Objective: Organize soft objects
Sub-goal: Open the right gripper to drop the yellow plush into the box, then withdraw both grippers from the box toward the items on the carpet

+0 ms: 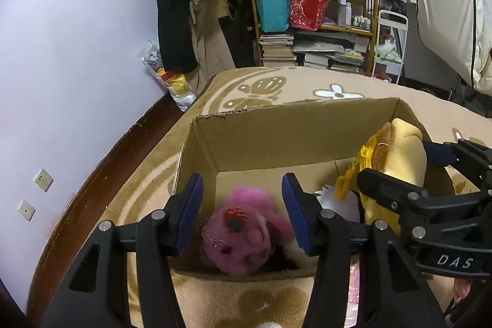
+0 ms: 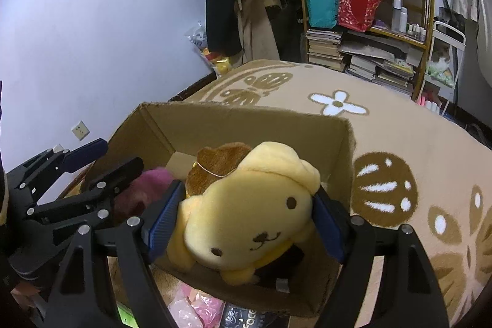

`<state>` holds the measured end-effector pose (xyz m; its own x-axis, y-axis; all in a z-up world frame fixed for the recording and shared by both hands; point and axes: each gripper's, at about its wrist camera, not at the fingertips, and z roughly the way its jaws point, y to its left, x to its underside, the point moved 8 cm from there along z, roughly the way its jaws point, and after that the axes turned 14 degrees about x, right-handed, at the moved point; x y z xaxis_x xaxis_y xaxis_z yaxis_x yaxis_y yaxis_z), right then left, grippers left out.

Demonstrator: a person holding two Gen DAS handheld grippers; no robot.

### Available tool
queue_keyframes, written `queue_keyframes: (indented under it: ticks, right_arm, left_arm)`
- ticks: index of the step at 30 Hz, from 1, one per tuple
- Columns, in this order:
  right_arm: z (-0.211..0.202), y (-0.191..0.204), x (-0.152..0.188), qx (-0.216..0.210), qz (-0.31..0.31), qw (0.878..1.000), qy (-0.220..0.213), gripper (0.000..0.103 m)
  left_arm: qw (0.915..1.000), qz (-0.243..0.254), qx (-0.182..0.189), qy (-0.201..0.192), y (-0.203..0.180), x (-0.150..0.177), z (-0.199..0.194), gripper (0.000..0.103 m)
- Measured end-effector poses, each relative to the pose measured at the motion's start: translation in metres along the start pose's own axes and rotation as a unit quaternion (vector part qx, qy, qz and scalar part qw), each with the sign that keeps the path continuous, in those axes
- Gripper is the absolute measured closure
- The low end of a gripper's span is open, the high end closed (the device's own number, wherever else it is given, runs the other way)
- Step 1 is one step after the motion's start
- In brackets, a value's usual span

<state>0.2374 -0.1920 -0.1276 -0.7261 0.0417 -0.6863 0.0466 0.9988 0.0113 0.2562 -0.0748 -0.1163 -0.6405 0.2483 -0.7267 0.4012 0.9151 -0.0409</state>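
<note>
An open cardboard box [image 1: 292, 112] [image 2: 246, 116] stands on a beige patterned rug. My left gripper [image 1: 243, 183] is shut on a fluffy pink plush [image 1: 243, 235] with a strawberry on its head, low inside the box's near left corner. My right gripper [image 2: 249, 189] is shut on a yellow dog plush [image 2: 246, 211] with a brown beret, over the right side of the box. In the left wrist view the right gripper [image 1: 406, 165] and yellow plush [image 1: 399, 156] come in from the right. Something white and furry [image 1: 335, 202] lies in the box between the two plushes.
The rug [image 2: 399, 128] spreads beyond and right of the box. A crowded bookshelf [image 1: 316, 20] and hanging coats [image 1: 184, 20] stand at the back. The lilac wall [image 1: 77, 51] and dark skirting run along the left. Pink packets [image 2: 196, 306] lie before the box's near wall.
</note>
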Motion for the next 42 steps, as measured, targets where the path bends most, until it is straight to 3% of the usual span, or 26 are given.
queue_keyframes:
  ticks: [19,22,29,32,42]
  right_arm:
    - [-0.007,-0.008,-0.001,0.005,0.018,1.000,0.001,0.009]
    - [-0.012,-0.010,-0.004,0.002,0.024,1.000,-0.003,0.007]
    - [-0.023,-0.016,-0.008,0.003,0.037,0.999,-0.011,0.000]
    - [-0.029,-0.015,-0.009,0.007,0.034,0.999,-0.012,0.000]
    - [-0.062,-0.014,-0.017,0.005,0.029,0.999,-0.034,0.000]
  left_arm:
    - [0.9999,-0.003,-0.013,0.000,0.013,0.004,-0.016,0.050]
    - [0.9998,-0.005,-0.018,0.005,0.016,0.009,-0.019,0.044]
    - [0.9992,-0.027,-0.028,-0.005,0.025,0.011,-0.032,0.009]
    - [0.9987,-0.029,-0.038,-0.015,0.028,0.010,-0.042,0.003]
    - [0.9972,-0.038,-0.055,-0.032,0.035,0.014,-0.076,0.001]
